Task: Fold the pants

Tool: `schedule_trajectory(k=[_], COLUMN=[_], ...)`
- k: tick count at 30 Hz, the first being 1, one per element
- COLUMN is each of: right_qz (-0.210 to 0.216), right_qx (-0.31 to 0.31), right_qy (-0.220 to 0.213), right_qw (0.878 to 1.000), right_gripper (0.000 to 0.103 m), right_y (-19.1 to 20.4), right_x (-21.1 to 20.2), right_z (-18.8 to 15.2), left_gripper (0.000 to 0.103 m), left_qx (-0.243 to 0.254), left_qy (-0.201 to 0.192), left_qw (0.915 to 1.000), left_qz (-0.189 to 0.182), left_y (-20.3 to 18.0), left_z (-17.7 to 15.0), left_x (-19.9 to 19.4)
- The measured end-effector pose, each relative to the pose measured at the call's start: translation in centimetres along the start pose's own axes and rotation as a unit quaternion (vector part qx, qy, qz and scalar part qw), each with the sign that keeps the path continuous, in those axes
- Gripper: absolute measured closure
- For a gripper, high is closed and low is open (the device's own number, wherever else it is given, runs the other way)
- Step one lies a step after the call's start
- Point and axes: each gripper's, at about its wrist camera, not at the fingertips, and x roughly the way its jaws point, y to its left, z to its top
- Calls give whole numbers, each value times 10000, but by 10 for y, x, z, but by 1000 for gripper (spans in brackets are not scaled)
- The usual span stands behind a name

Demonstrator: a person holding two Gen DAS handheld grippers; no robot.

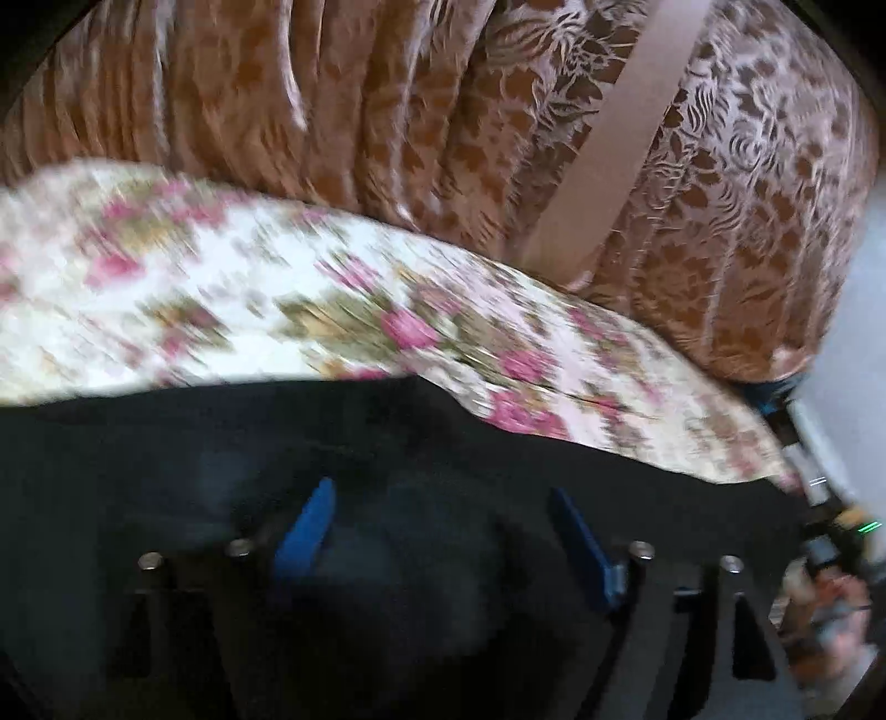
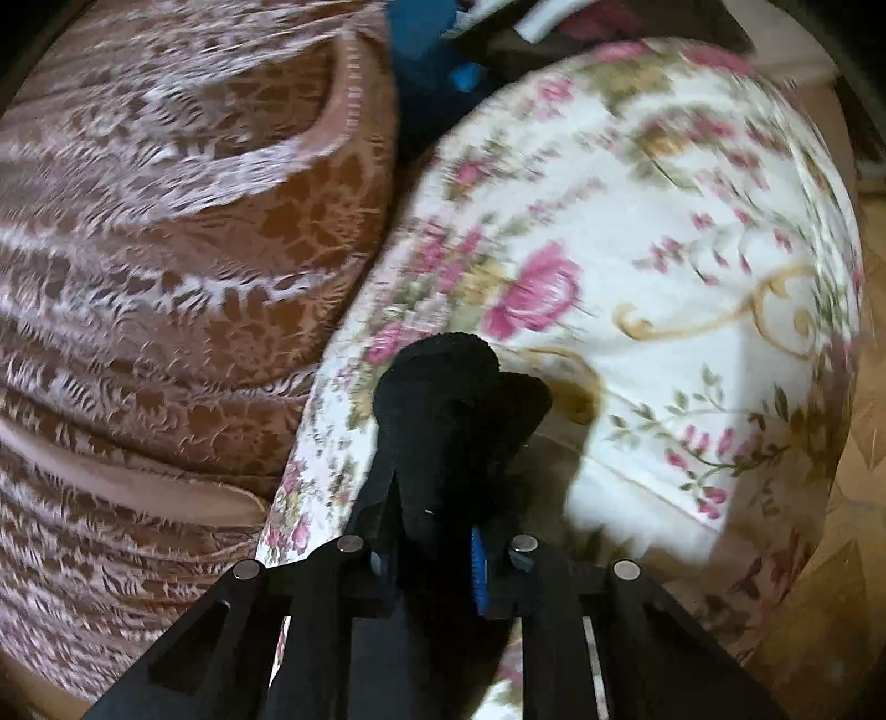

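Note:
The black pants (image 1: 387,437) lie spread across the lower half of the left wrist view, on a white sheet with pink flowers (image 1: 232,288). My left gripper (image 1: 443,526) is open just above the black cloth, its blue fingers (image 1: 310,526) apart, holding nothing. My right gripper (image 2: 443,498) is shut on a bunched end of the pants (image 2: 454,399), which sticks up past the fingertips above the floral sheet (image 2: 664,232). The view is blurred by motion.
A brown and pink patterned sofa back (image 1: 387,111) rises behind the sheet, also on the left of the right wrist view (image 2: 166,249). Something blue (image 2: 426,50) sits at the far end. A wooden floor (image 2: 853,498) shows at right.

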Motion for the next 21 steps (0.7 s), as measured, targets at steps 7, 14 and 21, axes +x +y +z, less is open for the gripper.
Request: schedule_trajectory(k=[7,14,21], right_qz=[271,739,1257], right_qx=[-984,-2047,-2958], right_qy=[-294,-535,-499], right_qw=[9943,9746,9456], right_gripper=[86,86,86], right_y=[73,147,207], right_x=[-31,-60,-78], right_z=[-18,-52,-110], left_gripper=[7,6,6], left_qx=[-270,-837,-882], left_qy=[-248,-500,-568], left_qw=[9898,9883,9883], left_qz=[1377,1175,1105], left_y=[38,67,69], left_z=[-12,-25,-27], left_x=[-23,-34,-33])
